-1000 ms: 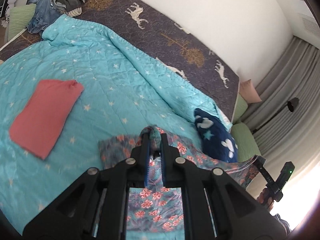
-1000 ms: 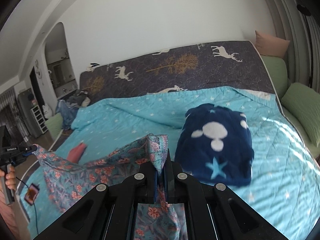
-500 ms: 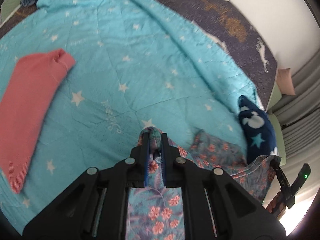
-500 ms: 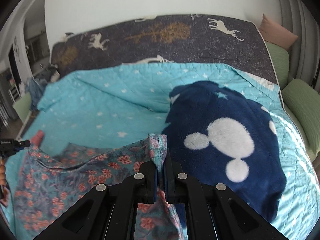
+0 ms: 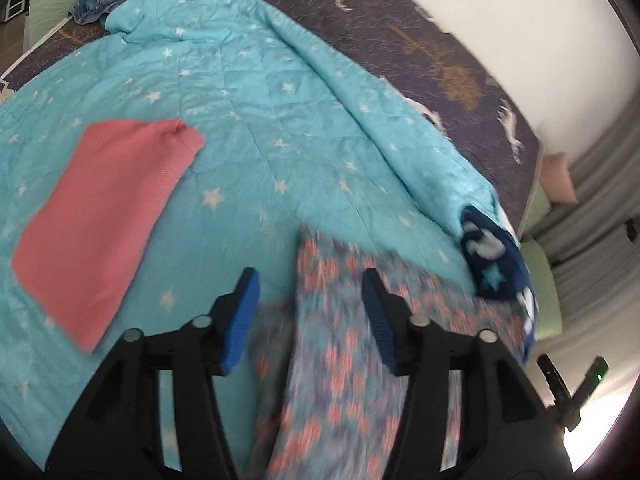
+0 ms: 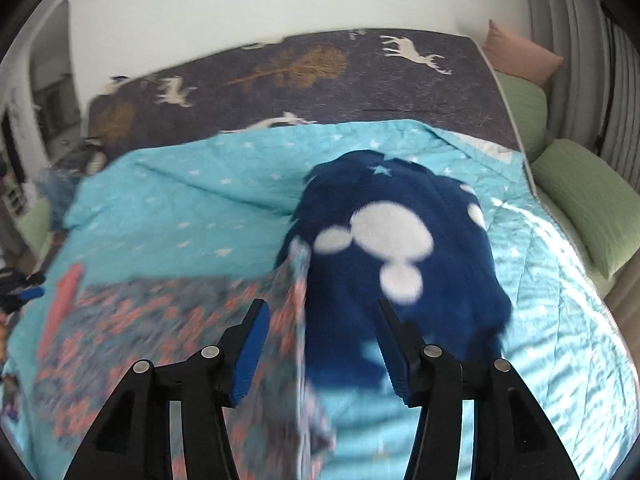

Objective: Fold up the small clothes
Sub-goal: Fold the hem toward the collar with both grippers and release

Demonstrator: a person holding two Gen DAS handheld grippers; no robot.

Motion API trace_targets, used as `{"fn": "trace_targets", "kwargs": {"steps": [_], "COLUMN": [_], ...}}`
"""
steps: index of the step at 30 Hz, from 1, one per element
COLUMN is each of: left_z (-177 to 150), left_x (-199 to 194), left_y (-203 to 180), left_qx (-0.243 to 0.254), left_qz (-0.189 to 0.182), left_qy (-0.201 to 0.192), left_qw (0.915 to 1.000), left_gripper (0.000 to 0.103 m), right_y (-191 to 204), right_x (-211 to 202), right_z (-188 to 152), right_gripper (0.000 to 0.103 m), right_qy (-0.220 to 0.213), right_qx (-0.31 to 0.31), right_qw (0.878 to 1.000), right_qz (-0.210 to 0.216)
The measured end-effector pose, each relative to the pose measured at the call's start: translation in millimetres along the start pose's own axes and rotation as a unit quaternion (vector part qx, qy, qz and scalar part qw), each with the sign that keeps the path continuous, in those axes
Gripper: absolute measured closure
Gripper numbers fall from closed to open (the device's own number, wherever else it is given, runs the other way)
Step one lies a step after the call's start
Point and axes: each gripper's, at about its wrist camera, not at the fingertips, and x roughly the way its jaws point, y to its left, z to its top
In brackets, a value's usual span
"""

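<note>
Both tools, left (image 5: 310,304) and right (image 6: 320,336), gape wide and empty above the floral garment (image 5: 340,360) on the bed (image 5: 260,100).

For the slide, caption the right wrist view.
Right gripper, jaws open, above floral garment beside navy fleece on a star quilt.

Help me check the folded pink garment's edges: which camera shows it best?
The left wrist view: the pink folded garment lies flat and whole on the turquoise quilt. The right wrist view catches only a thin blurred strip at left.
</note>
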Motion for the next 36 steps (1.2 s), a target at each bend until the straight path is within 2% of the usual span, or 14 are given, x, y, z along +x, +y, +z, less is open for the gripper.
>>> {"fn": "trace_targets", "kwargs": {"steps": [2, 5, 6, 9, 12, 15, 22, 26, 29, 31, 35, 36], "left_z": [-26.6, -75.2, -90.4, -126.4, -150.8, -166.8, -177.8, -175.6, -172.1, -168.1, -161.5, -160.0], "left_x": [-18.8, -35.6, -40.0, -51.4, -58.4, -54.7, -23.5, -7.1, 0.4, 3.5, 8.6, 10.2], "left_y": [7.8, 16.4, 17.4, 14.3, 9.4, 1.7, -14.0, -5.9, 8.3, 15.5, 20.9, 21.4], "left_qx": [0.008, 0.016, 0.017, 0.016, 0.002, -0.006, -0.028, -0.076, -0.125, -0.15, -0.162, -0.164], "left_qz": [-0.012, -0.017, -0.018, -0.035, -0.073, -0.11, -0.124, -0.124, -0.139, -0.141, -0.122, -0.119], "left_qy": [0.002, 0.026, 0.033, 0.037, 0.036, 0.046, 0.084, 0.087, 0.084, 0.071, 0.049, 0.045], "left_qw": [0.9999, 0.9994, 0.9991, 0.9986, 0.9967, 0.9929, 0.9884, 0.9855, 0.9788, 0.9761, 0.978, 0.9783], "left_gripper": [0.041, 0.038, 0.038, 0.038, 0.038, 0.037, 0.037, 0.037, 0.037, 0.038, 0.038, 0.044], "right_y": [-3.8, -11.1, -15.5, -22.8, -27.5, -24.0, -11.3, -21.8, -29.4, -32.1, -32.3, -31.1], "right_x": [-24.3, -49.0, -57.3, -69.1, -71.7, -67.2, -42.7, -17.0, -5.1, -1.1, 6.6, 10.5], "right_z": [-26.9, -69.0, -89.4, -123.2, -155.1, -165.9, -165.8, -164.5, -163.1, -160.4, -152.5, -150.3], "right_gripper": [0.045, 0.04, 0.04, 0.039, 0.039, 0.039, 0.039, 0.039, 0.039, 0.039, 0.037, 0.036], "right_qy": [0.014, 0.046, 0.062, 0.084, 0.103, 0.119, 0.13, 0.138, 0.135, 0.129, 0.117, 0.113], "right_qx": [-0.005, 0.021, 0.041, 0.089, 0.141, 0.163, 0.202, 0.271, 0.305, 0.312, 0.32, 0.323], "right_qw": [1.0, 0.997, 0.994, 0.986, 0.973, 0.965, 0.95, 0.928, 0.913, 0.912, 0.913, 0.913], "right_qz": [0.021, 0.061, 0.08, 0.116, 0.15, 0.165, 0.2, 0.217, 0.233, 0.232, 0.222, 0.222]}}
